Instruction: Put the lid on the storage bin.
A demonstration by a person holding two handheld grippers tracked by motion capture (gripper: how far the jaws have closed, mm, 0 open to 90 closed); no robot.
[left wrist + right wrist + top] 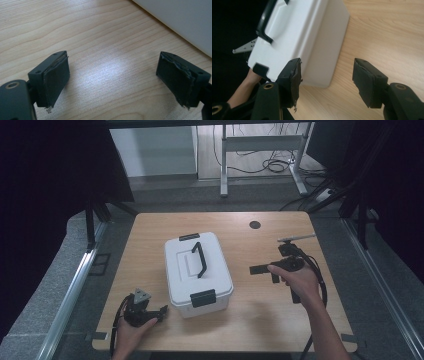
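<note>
**At mid-table: white lidded box, both grippers empty**

On the wooden table (260, 315) the white storage box (198, 272) sits a little left of centre, lid on, its long axis running away from the person. A black carry handle (200, 259) lies along the top of the lid, and a black latch (203, 298) sits at the near end, with a second latch (189, 237) at the far end.

Handling, judged: rigid moulded plastic with smooth, glossy walls, likely slippery for flat pads. Probably light if empty; contents cannot be seen. The body is far too wide for either pair of jaws. Best holds are the handle bar, once raised, or the latch tabs for opening. Pinching the lid rim looks less secure.

Left gripper (150, 312): just beside the box's near-left corner, low over the table. In the left gripper view its jaws stand wide apart over bare wood, nothing between the pads (56, 80), the box wall (180, 20) at upper right, not touched.

Right gripper (267, 272): well to the right of the box, pointing toward it. Jaws spread wide, pads (295, 80) holding nothing; the box (312, 37) lies ahead, apart from them.
</note>
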